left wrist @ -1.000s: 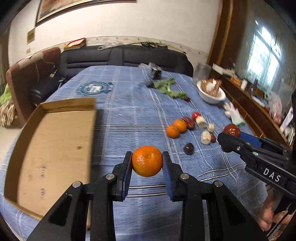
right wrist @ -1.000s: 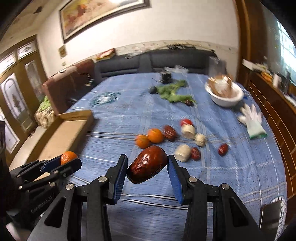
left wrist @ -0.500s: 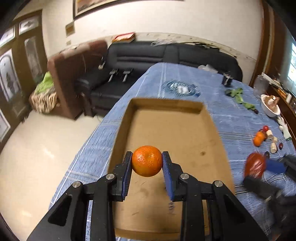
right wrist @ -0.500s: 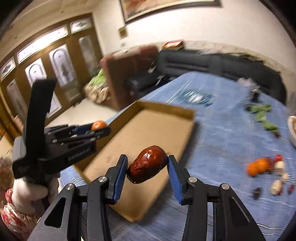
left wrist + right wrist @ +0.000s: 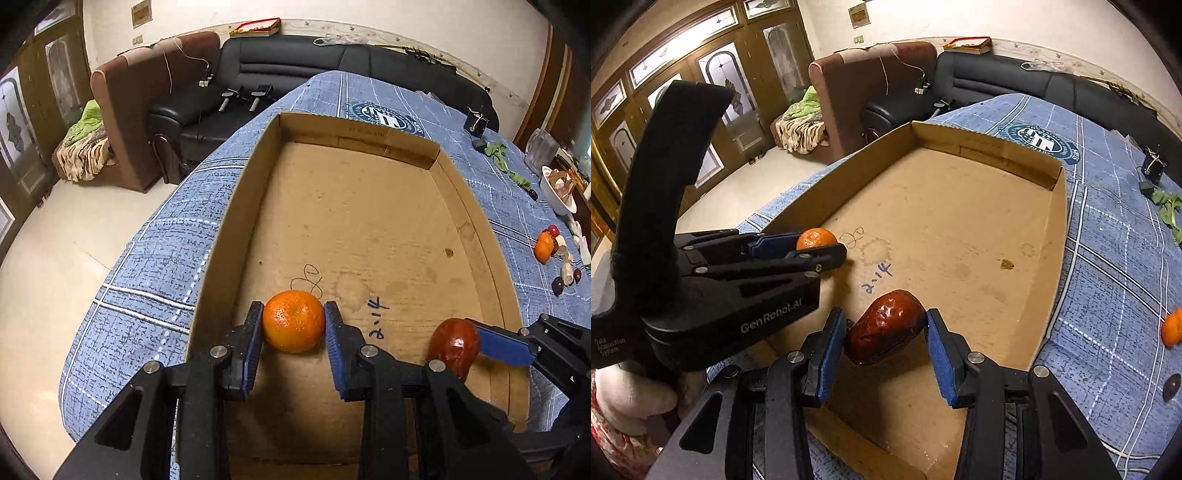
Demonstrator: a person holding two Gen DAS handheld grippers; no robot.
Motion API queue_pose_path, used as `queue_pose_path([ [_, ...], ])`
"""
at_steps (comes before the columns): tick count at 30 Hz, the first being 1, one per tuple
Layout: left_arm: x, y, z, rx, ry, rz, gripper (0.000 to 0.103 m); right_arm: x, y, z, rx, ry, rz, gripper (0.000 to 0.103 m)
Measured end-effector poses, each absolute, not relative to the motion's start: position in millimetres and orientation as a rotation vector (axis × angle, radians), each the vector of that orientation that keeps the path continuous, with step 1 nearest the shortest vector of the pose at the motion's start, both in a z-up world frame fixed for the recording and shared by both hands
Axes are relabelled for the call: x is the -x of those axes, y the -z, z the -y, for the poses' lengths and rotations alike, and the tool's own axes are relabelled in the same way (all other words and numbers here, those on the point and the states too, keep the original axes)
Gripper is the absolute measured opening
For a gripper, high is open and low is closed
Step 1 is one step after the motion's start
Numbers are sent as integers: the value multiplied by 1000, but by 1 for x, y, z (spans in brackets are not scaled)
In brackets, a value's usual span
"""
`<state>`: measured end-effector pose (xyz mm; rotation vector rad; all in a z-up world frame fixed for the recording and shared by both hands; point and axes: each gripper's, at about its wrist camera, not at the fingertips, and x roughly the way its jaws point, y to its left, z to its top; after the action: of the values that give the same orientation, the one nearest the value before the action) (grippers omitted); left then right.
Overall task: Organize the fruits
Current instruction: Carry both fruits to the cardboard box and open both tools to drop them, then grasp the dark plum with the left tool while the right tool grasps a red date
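My left gripper (image 5: 293, 325) is shut on an orange tangerine (image 5: 293, 320), low over the near left part of a shallow cardboard box (image 5: 369, 229). My right gripper (image 5: 886, 338) is shut on a glossy dark red jujube (image 5: 884, 338), held just above the box floor near its front. Seen from the right wrist, the left gripper (image 5: 822, 245) with its tangerine (image 5: 816, 238) sits to the left. In the left wrist view the jujube (image 5: 452, 347) and right gripper (image 5: 476, 345) appear at lower right.
The box (image 5: 960, 221) lies on a blue checked tablecloth (image 5: 155, 258) near the table's left edge. More tangerines (image 5: 543, 245), small fruits and a white bowl (image 5: 557, 192) lie far right. Green leaves (image 5: 1167, 210) and a black clip (image 5: 1152, 166) lie beyond. Sofas stand behind the table.
Both grippers swung left from the loose fruit over to the cardboard box and sank toward its floor, each still clamping its fruit.
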<state>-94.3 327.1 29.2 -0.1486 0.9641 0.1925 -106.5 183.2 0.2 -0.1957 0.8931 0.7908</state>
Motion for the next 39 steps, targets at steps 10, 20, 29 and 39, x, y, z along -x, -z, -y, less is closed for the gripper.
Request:
queue_pose_path([
  [10,115,-58,-335,217,-240,-879,52,118,-12,-186,230,-802,-835,51],
  [20,151,-115,-304,232,-232,-693,61,141,-51,-130,166,-765,-738,58],
  [29,133,-139,-223,147,-69,-621,67,128,-42,-17,45,-582,-766,59],
  [39,82,-94,-113,66,178,-766,67,95,-24,156,-149,-219,-796,59],
])
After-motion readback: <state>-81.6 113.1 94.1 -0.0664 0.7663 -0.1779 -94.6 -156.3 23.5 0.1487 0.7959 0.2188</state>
